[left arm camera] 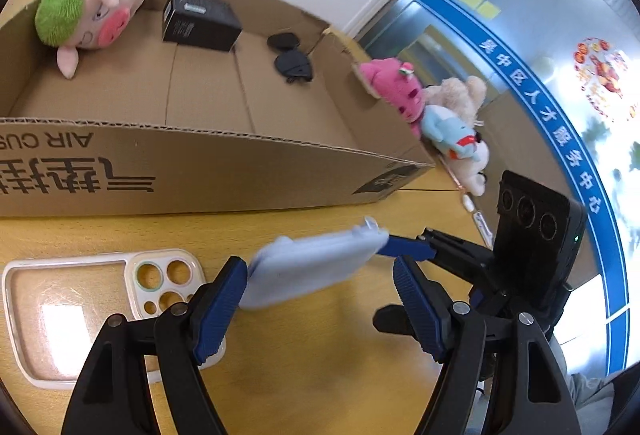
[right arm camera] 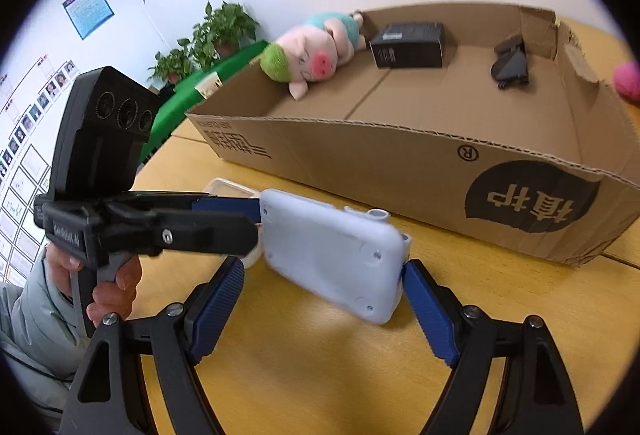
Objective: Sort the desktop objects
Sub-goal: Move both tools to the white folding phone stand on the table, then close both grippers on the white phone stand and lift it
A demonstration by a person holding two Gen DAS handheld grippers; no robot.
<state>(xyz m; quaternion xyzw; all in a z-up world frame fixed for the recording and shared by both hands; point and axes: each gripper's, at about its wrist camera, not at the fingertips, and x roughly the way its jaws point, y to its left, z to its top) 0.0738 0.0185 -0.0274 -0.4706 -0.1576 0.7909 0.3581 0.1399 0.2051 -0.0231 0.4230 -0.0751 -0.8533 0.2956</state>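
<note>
A pale blue flat device [left arm camera: 312, 267] [right arm camera: 332, 251] hangs tilted just above the wooden table [left arm camera: 320, 375]. It is braced between one finger of each gripper. My left gripper [left arm camera: 316, 263] is open. Its left pad touches one end of the device, and its right finger stands clear. My right gripper [right arm camera: 322, 265] is open too. Its right pad meets the other end, and a gap shows at its left finger. The right gripper's far finger [left arm camera: 408, 249] reaches in from the right. The left gripper [right arm camera: 256, 219] comes in from the left.
A long cardboard box [left arm camera: 200, 171] [right arm camera: 400, 163] behind holds a plush pig [left arm camera: 92, 11], a black carton [left arm camera: 200, 21] and black sunglasses [left arm camera: 292, 61]. Several plush toys [left arm camera: 440, 111] lie past its right end. A clear phone case [left arm camera: 80, 315] lies front left. A person's hand [right arm camera: 116, 287] grips the left handle.
</note>
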